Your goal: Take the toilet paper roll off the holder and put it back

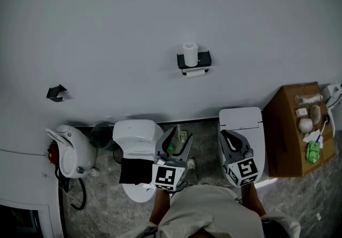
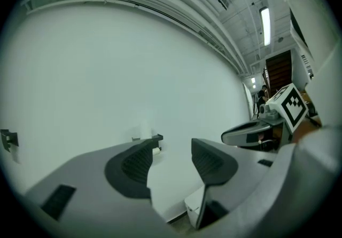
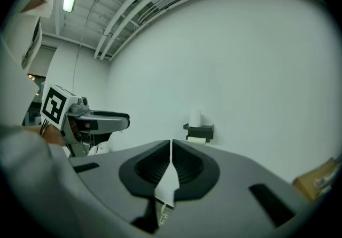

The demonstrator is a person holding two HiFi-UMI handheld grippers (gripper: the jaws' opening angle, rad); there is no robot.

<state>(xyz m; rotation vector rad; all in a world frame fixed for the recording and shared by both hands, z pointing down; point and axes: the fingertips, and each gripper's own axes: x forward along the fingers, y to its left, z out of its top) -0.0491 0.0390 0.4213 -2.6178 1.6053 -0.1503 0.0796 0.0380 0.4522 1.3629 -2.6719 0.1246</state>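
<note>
Left hand-held gripper [image 1: 179, 138]: jaws apart, nothing in the gap. Its own view [image 2: 171, 151] shows only wall between the black ribbed pads [image 2: 136, 165]. Body is moulded matte grey plastic.

Right hand-held gripper [image 1: 227, 135]: jaws together, the pad tips meeting along a thin seam [image 3: 171, 149], empty. Same grey shell, same ribbed black inserts.

Each carries a white marker cube [image 1: 165, 176] printed with black squares.

Toilet paper roll [image 1: 189, 52]: a short white cylinder standing upright on the flat top of the holder [image 1: 194, 62], far from both grippers. The holder is a black boxy shelf fixed to the plain matte white wall [image 1: 107, 29]. A lower roll [image 1: 196, 73] hangs sideways just under it. The right gripper view shows the same stack: roll [image 3: 195, 118], holder [image 3: 199, 131], lower roll [image 3: 196, 139]. In the left gripper view the roll is a faint washed-out shape.

Against the wall at floor level:
- Two glossy white toilets, the left one [image 1: 136, 141] near the left gripper and the right one [image 1: 241, 119] beside the right gripper.
- A brown cardboard box [image 1: 286, 135] to the right, with small items on top.
- A small black angular hook [image 1: 56, 93] on the wall far left.

Floor [image 1: 107, 210] is grey veined stone tile.
</note>
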